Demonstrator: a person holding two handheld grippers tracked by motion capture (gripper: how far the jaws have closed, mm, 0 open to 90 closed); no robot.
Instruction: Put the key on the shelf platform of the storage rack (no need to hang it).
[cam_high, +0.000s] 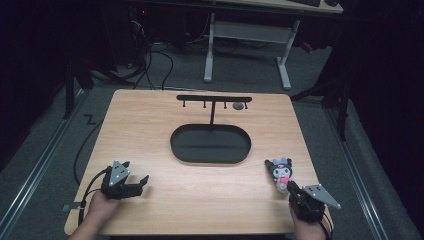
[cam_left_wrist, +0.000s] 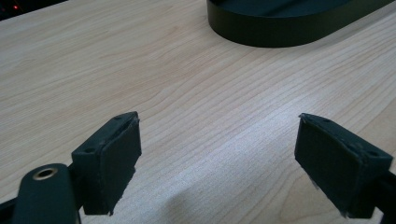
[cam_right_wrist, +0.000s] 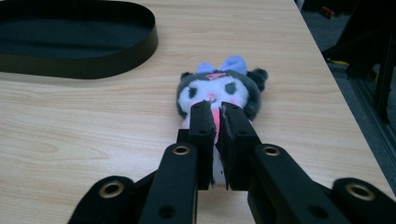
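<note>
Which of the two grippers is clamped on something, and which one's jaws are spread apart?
The right gripper is shut on the plush toy near the table's right edge. The left gripper is open, with bare wooden table between its jaws.

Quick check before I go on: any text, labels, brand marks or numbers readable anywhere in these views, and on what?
None readable.
Plush toy: a small pink patch on its forehead, too small and blurred to show any lettering.
Black oval tray: plain, no marking.
Black hook stand: no label visible.
Right gripper, shut on the plush toy, and left gripper, open: no print on either.
Wooden table: wood grain, no text.
</note>
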